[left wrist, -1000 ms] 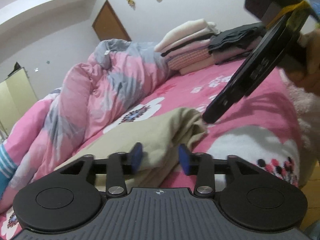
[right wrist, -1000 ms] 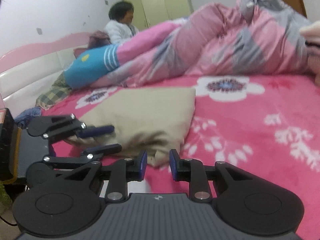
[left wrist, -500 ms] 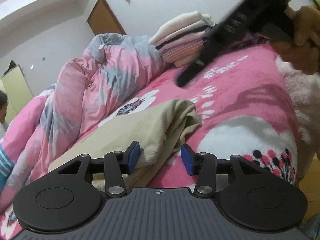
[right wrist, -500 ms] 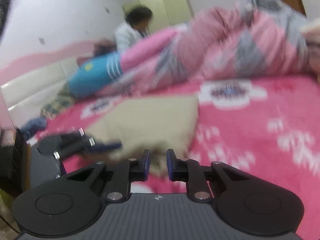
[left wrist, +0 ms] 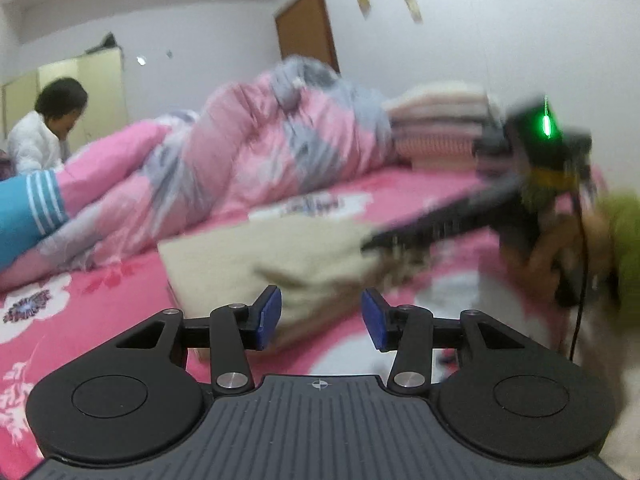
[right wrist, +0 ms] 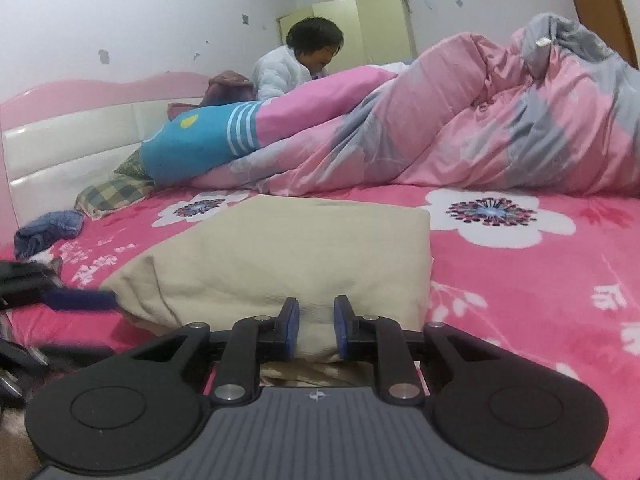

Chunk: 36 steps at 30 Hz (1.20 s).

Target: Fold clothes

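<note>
Left wrist view is showing the left gripper [left wrist: 320, 316] hovering with jaws apart and empty before the near end of the folded beige garment [left wrist: 276, 252], which is lying near the bed's [left wrist: 400, 188] front edge, probably lining up for a grip. Right wrist view is showing the right gripper [right wrist: 316, 330] with jaws narrowly parted, its pads [right wrist: 291, 332] sitting at the garment's [right wrist: 288, 256] near fold; whether they are pinching it I cannot tell.
</note>
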Each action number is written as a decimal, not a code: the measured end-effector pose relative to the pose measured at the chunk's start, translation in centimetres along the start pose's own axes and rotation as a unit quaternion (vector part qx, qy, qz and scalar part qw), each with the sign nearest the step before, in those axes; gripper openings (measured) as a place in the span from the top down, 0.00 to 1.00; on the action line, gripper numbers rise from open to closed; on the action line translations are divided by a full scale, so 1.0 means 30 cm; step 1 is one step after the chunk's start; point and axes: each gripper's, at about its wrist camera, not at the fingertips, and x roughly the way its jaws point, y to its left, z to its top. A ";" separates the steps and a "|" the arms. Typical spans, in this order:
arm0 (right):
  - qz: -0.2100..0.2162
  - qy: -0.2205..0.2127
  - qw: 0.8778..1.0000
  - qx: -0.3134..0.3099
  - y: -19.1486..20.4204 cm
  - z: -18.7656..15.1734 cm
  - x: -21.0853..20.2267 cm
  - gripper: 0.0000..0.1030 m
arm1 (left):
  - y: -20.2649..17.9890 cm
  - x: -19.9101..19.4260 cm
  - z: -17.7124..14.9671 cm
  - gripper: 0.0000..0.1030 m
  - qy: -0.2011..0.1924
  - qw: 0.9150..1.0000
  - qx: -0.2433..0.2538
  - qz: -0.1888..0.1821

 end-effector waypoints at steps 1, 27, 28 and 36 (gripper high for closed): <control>0.000 -0.001 1.000 -0.001 0.001 -0.002 0.000 0.81 | 0.003 0.012 0.009 0.56 -0.005 1.000 0.002 0.008; -0.009 -0.010 1.000 0.007 0.009 -0.015 -0.006 0.80 | 0.158 0.204 0.140 0.43 0.018 0.995 -0.095 0.014; -0.010 -0.010 1.000 0.007 0.009 -0.014 -0.006 0.80 | 0.161 0.248 0.140 0.39 0.028 0.995 -0.094 0.010; -0.019 0.000 1.000 -0.005 0.023 -0.002 -0.004 0.80 | 0.196 0.429 0.052 0.22 0.084 0.988 -0.126 -0.020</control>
